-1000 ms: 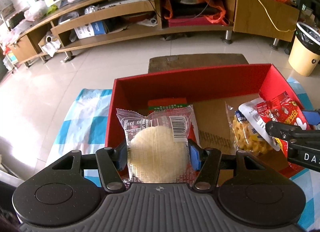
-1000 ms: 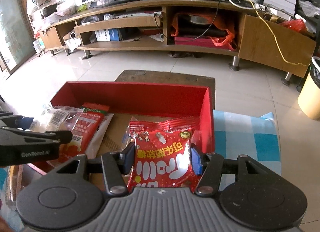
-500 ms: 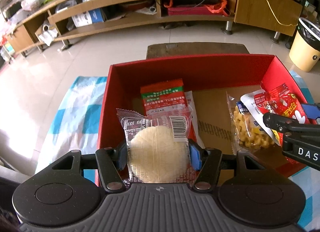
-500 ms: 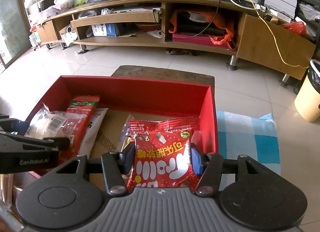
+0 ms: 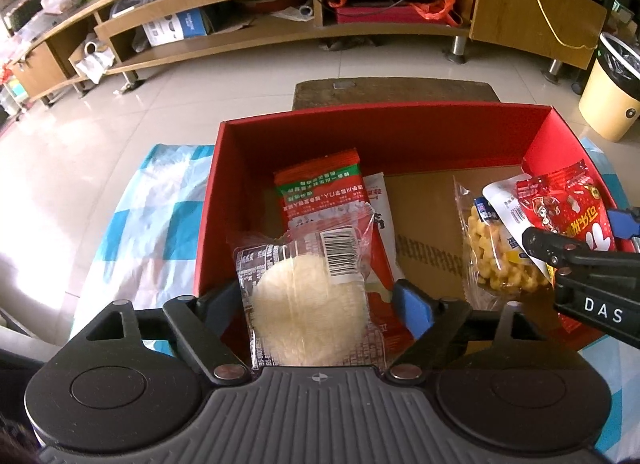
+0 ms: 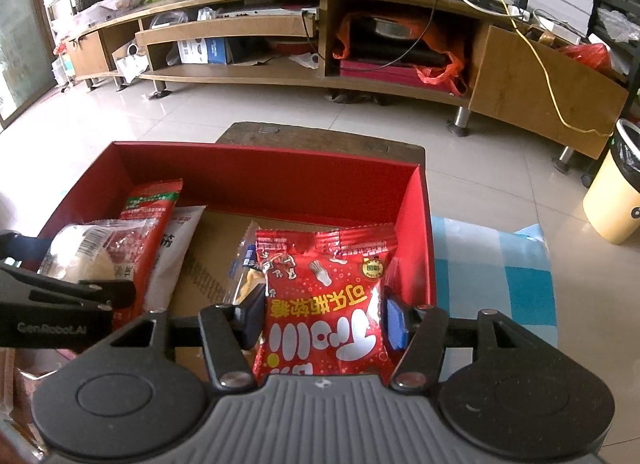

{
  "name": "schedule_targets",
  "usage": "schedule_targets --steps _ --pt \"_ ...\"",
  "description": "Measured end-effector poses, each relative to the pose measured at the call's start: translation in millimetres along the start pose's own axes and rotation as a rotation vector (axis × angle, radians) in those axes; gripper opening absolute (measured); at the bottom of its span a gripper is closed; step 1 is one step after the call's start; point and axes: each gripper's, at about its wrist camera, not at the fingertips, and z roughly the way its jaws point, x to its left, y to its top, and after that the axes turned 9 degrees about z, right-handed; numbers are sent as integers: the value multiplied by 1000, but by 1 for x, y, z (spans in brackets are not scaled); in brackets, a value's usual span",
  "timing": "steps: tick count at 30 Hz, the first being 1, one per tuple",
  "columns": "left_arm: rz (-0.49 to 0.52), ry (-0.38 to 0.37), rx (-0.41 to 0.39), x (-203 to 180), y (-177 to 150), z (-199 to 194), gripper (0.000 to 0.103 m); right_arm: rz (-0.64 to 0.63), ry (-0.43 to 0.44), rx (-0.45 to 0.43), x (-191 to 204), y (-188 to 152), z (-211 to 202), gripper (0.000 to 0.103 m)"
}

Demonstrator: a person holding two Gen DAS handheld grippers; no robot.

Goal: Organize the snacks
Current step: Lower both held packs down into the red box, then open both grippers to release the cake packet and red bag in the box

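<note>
Released, round cake (image 5: 308, 316) lies between left tool (image 5: 320, 304) fingers.

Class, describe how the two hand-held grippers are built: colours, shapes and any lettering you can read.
Left hand-held gripper: grey ribbed body, two round black discs, black linkage arms, blue finger pads; "GenRobot.AI" in white. Right hand-held gripper: same build, marked "DAS". No cables visible.

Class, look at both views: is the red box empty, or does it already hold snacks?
Not empty. The red box holds a red-green packet lying on its cardboard floor and a yellow snack bag at its right side.
</note>
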Motion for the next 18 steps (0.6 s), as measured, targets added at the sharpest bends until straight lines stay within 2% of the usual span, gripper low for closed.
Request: schedule_targets --steps 7,18 --pt "-18 -6 0 3 1 -4 89 6 -5 -22 -1 4 -5 60" --pt "-27 -6 -22 5 -1 -20 89 29 -10 -43 -9 4 -16 61"
